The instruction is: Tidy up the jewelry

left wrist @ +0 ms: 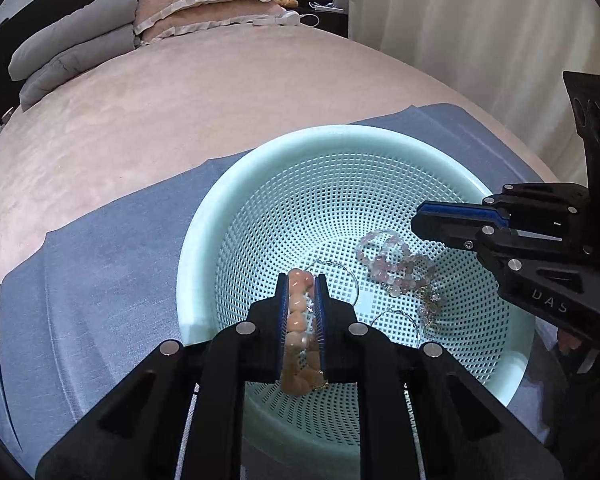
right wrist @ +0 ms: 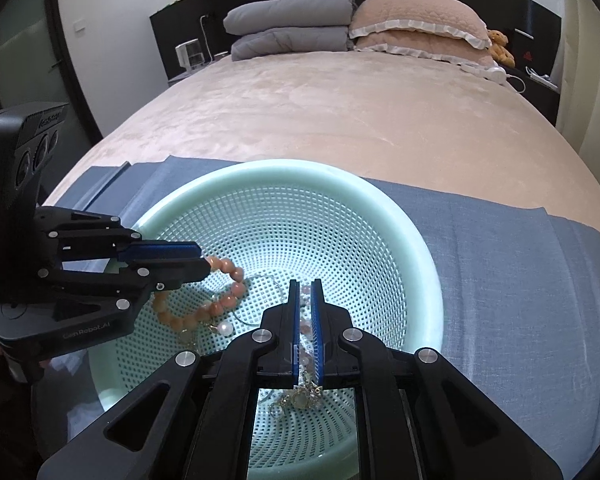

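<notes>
A pale green perforated basket (left wrist: 220,216) (right wrist: 420,232) sits on a blue cloth on the bed. My left gripper (left wrist: 302,280) (right wrist: 204,260) is shut on an orange bead bracelet (left wrist: 298,320) (right wrist: 220,300), held inside the basket above its floor. My right gripper (right wrist: 306,284) (left wrist: 416,220) is nearly closed inside the basket; a pale pink bead bracelet (left wrist: 396,264) (right wrist: 305,324) shows between its fingers, with a gold chain tangle (right wrist: 304,394) (left wrist: 430,308) below. Thin silver hoops (left wrist: 340,276) lie on the basket floor.
The blue cloth (left wrist: 100,264) (right wrist: 520,280) covers the near part of a pink bed (left wrist: 200,100) (right wrist: 320,112). Grey and pink pillows (left wrist: 76,36) (right wrist: 416,20) lie at the headboard. A curtain (left wrist: 480,32) hangs on the right.
</notes>
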Action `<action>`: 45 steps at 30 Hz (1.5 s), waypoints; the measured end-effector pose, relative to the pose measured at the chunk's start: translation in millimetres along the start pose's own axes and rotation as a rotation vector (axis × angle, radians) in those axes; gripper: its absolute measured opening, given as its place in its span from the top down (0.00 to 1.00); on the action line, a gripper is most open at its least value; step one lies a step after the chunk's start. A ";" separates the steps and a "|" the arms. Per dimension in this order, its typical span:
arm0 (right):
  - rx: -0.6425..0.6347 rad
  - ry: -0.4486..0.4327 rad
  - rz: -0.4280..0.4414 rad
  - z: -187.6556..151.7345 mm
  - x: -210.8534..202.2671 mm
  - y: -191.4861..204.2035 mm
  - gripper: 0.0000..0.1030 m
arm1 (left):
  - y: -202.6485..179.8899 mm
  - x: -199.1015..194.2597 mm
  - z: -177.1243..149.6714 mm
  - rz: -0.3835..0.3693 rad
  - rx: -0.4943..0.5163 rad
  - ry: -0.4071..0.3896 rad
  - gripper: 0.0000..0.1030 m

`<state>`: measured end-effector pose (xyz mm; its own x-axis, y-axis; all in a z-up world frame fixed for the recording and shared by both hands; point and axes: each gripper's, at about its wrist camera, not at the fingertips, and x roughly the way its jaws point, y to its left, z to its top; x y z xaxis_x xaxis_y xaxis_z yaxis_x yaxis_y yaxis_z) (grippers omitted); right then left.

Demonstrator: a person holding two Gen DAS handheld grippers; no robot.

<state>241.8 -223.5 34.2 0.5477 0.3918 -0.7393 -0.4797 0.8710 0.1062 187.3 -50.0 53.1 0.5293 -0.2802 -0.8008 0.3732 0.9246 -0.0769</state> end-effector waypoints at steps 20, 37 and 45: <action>0.030 -0.074 -0.123 3.6 -34.7 -25.0 0.26 | 25.2 -41.0 -0.2 0.101 0.006 -0.088 0.30; 0.182 0.041 -0.068 -27.4 12.1 -57.0 0.34 | 32.9 8.5 -23.8 0.043 -0.073 0.001 0.14; 0.156 0.051 -0.046 -29.6 7.0 -41.4 0.73 | 22.8 5.1 -30.9 -0.008 -0.100 0.025 0.43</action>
<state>245.2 -265.6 5.0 0.5292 0.3385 -0.7780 -0.3409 0.9245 0.1704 175.0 -22.4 28.9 0.5074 -0.2824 -0.8141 0.2991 0.9438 -0.1410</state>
